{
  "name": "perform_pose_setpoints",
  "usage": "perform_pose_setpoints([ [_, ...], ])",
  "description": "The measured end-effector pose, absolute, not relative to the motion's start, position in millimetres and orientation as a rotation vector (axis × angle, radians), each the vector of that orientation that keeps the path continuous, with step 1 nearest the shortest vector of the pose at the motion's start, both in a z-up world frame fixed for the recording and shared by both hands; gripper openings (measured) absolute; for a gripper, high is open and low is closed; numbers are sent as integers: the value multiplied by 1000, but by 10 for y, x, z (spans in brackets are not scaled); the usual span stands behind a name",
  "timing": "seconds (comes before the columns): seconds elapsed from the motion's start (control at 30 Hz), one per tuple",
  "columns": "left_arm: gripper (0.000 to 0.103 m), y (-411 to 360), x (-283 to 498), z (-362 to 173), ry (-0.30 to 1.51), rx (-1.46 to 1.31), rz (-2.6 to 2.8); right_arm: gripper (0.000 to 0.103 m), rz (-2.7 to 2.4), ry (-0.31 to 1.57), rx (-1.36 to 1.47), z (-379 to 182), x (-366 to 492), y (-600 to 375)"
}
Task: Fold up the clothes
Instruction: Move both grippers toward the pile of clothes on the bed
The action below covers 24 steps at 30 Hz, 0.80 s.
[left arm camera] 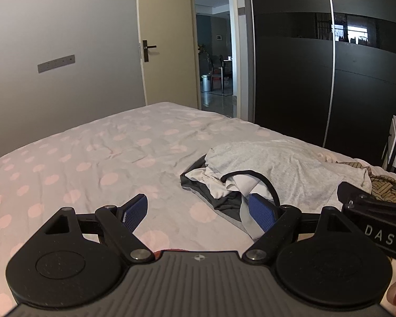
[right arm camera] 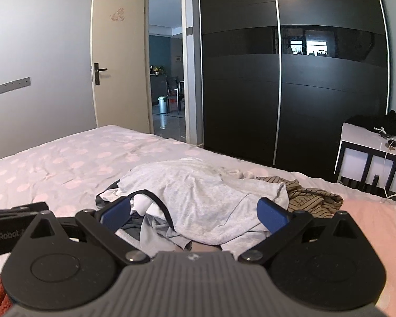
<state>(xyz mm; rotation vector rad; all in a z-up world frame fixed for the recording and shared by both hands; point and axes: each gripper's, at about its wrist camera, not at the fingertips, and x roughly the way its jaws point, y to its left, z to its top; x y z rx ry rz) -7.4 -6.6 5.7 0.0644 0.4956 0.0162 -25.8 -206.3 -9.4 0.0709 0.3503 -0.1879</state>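
Both tools gape wide and hold nothing: the left tool (left arm camera: 198,212) hangs over the pink-dotted grey bed sheet (left arm camera: 92,158), with the crumpled light-grey shirt (left arm camera: 277,163) at two o'clock. Only the right tool (right arm camera: 194,215) view shows the white bedside cabinet (right arm camera: 367,155) at three o'clock and more of the striped olive garment (right arm camera: 311,198).

Two matching black handheld grippers, blue-padded fingers.
Left gripper (left arm camera: 198,211) and right gripper (right arm camera: 195,211): ribbed grey bodies, round black discs, silver pivot screws, white lettering on the side.
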Motion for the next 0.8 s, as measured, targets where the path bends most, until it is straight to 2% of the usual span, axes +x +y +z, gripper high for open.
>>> perform_pose_setpoints([
  [0.8, 99, 36, -52, -2, 537, 40, 29, 103, -162, 392, 57, -156, -213, -2076],
])
